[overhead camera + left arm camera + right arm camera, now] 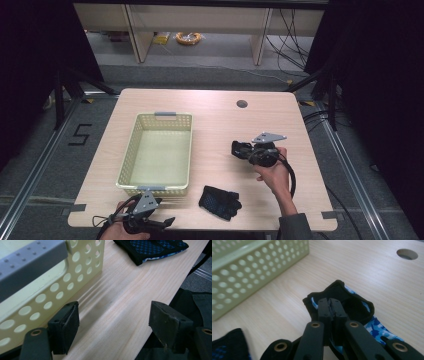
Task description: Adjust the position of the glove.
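Pinched tight in the right gripper (331, 305): a black-and-blue glove (352, 308), jaws pressed together on its cuff edge, lifted clear of the table (215, 107), to the right of the basket (131, 150). Basket lying left of that glove, open top facing up, long axis running away from the near edge, with bare wood in between (nothing to snag on along that line). Looks like a carry leftward and over the right rim, then a drop inside. Second glove (220, 201) flat on the wood just right of the basket's near right corner, close to the table's front edge, so little margin there. Left gripper (115, 322) parked at the basket's near end beside the grey handle (30, 262), jaws spread wide with nothing between them. Nearer to that second glove than the right one, judging by the high view. Basket floor bare, plenty of room for both.
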Tool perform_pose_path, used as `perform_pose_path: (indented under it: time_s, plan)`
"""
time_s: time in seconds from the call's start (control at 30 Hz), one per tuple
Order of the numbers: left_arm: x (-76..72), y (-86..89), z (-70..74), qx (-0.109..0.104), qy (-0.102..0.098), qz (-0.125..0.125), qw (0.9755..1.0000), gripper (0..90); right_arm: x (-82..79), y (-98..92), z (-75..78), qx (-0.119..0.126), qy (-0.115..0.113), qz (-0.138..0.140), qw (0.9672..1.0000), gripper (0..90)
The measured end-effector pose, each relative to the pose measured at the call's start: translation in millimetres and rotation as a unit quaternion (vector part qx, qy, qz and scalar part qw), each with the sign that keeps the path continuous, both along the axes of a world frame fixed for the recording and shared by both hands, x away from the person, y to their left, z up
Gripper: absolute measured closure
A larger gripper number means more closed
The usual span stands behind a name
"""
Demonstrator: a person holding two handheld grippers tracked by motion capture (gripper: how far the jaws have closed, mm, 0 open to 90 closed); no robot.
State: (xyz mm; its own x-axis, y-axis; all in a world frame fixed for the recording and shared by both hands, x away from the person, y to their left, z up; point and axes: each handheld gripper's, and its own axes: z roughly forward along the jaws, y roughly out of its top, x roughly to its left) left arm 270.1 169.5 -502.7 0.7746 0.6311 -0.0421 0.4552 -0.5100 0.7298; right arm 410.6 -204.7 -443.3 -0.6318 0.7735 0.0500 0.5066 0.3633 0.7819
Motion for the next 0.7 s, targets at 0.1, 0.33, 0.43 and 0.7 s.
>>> perform_pose_path:
  time_s: [0.1,0.33,0.43,0.7]
  plan:
    - [-1.1,0.9,-0.3,0.000,0.002,0.005,1.0000,23.6,-18.9,4.8,7.9,0.015,0.002,0.001,0.9999,89.2]
    - [-1.1,1.5,1.9,0.001,-0.006,-0.001,1.0000,22.9,-59.7,14.3,17.7,0.028,-0.022,0.010,0.9993,89.2]
    - [-1.4,1.4,1.7,0.000,-0.006,0.001,1.0000,22.9,-78.3,21.0,18.7,0.035,-0.026,0.012,0.9990,89.2]
    - [-2.8,1.6,0.1,-0.007,0.001,0.010,0.9999,22.9,-113.4,40.2,14.4,0.037,-0.021,0.016,0.9989,89.2]
